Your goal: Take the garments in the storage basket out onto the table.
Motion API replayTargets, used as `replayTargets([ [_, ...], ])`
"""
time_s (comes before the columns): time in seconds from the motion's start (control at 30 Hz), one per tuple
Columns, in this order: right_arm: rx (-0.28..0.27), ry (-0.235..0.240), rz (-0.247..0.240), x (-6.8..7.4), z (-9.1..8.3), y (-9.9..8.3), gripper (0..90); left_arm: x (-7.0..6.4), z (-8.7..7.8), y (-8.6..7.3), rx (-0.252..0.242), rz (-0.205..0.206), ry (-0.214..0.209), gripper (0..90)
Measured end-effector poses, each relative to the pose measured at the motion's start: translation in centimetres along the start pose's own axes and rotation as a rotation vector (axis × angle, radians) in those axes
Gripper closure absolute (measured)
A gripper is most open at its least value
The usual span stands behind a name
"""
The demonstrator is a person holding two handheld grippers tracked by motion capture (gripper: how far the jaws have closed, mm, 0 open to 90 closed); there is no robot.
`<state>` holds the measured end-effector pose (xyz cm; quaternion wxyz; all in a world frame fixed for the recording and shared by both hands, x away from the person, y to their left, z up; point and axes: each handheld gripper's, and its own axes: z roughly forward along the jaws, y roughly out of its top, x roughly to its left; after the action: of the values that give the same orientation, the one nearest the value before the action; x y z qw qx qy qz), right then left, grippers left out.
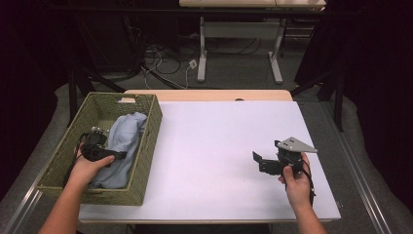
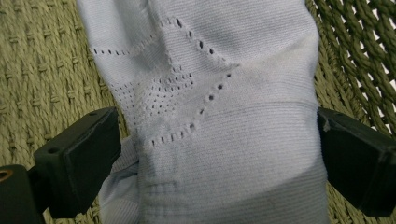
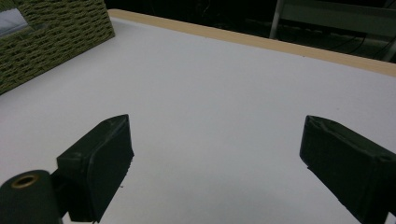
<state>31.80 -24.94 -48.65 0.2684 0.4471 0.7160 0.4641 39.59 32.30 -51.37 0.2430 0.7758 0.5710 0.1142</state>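
A light blue knitted cloth (image 1: 125, 139) lies bunched in a woven green basket (image 1: 148, 146) at the table's left. My left gripper (image 1: 104, 145) is down inside the basket over the cloth. In the left gripper view its jaws stand wide apart, one on each side of a fold of the cloth (image 2: 224, 70), with the basket weave (image 2: 42, 70) beneath; the left gripper (image 2: 217, 135) is open. My right gripper (image 1: 265, 156) hovers over the white table top (image 1: 214, 141) at the right, open (image 3: 215, 140) with nothing between its jaws.
The basket's corner (image 3: 51, 37) shows at the upper left of the right gripper view. The table's wooden far edge (image 1: 209, 95) lies beyond the white surface. Behind it are cables (image 1: 165, 61) on the floor and another table's white legs (image 1: 202, 53).
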Motion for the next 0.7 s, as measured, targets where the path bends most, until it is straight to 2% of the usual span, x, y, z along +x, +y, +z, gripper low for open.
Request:
replayTargets([
  [0.2, 0.002, -0.001, -0.002, 0.00, 0.01, -0.01, 9.0, 0.16, 0.25, -0.04, 0.032, -0.007, -0.009, 6.0],
  [0.4, 0.004, -0.002, -0.003, 0.04, 0.02, -0.02, 9.1, 0.05, 0.36, -0.12, 0.046, 0.001, -0.011, 13.6],
  [0.53, 0.004, -0.002, -0.001, 0.06, 0.04, -0.03, 9.3, 0.11, 0.37, -0.14, 0.058, -0.008, -0.019, 18.0],
  [0.7, 0.004, -0.002, -0.006, 0.04, 0.07, -0.05, 9.3, 0.08, 0.47, -0.22, 0.080, 0.004, -0.021, 27.4],
])
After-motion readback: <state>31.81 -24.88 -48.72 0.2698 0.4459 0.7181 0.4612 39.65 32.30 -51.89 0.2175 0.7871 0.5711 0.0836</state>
